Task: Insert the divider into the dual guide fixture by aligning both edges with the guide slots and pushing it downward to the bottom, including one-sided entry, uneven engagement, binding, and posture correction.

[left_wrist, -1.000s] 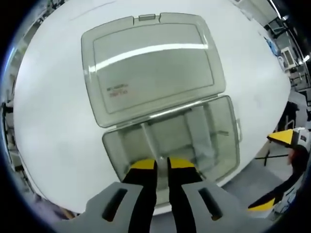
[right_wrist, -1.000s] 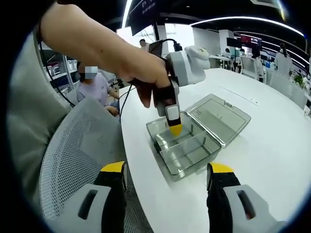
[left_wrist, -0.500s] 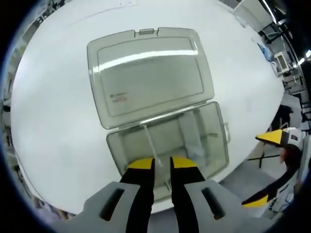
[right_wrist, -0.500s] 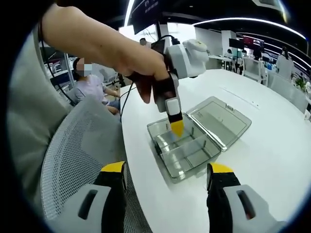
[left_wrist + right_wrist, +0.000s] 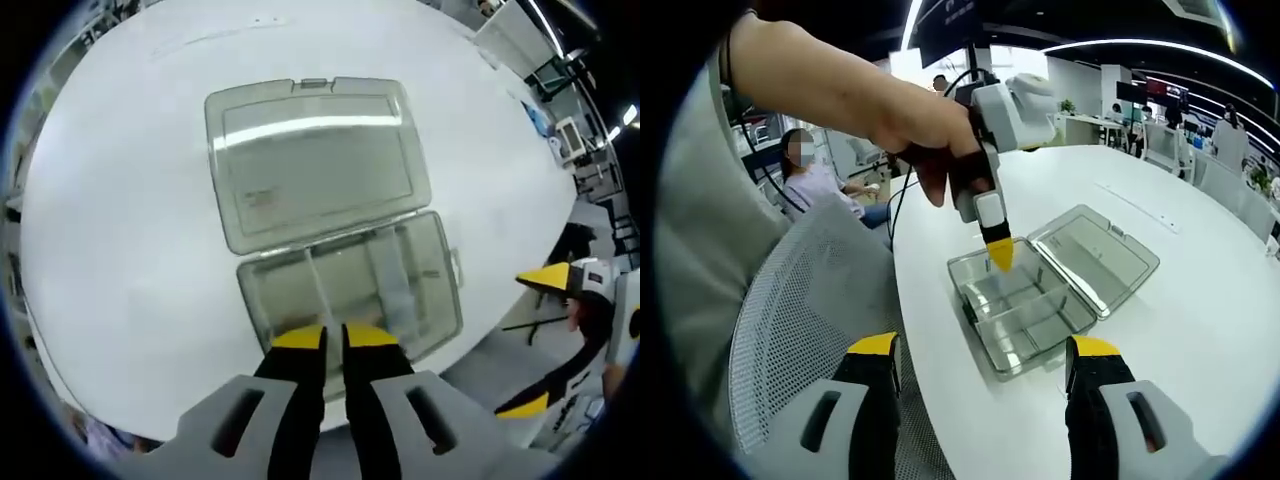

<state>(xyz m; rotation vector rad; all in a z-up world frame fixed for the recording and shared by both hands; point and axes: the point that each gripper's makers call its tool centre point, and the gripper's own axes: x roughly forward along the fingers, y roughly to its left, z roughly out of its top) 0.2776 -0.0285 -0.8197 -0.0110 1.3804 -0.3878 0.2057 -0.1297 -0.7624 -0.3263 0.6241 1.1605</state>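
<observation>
The divider is a thin clear strip standing in the fixture's tray, running from the hinge side towards me, and its near end meets the tips of my left claw. That claw's jaws are drawn narrow, with only a slim gap between the yellow tips; I cannot tell whether they actually pinch the strip, it being so clear. The tips sit over the tray's near wall. Just right of the divider a broader clear partition crosses the tray.

The lid lies flat and open beyond the hinge, touching the table. White tabletop spreads bare on the lid's far side and to both flanks, while the tray's near wall lies close to the table's curved edge.

From my right gripper view, my hand holds the left claw pointing down over the tray's far-left corner. My right claw hangs wide open, well back from the fixture, off the table's edge and above a mesh chair. In the left gripper view it shows off to the right, beyond the table's rim.
</observation>
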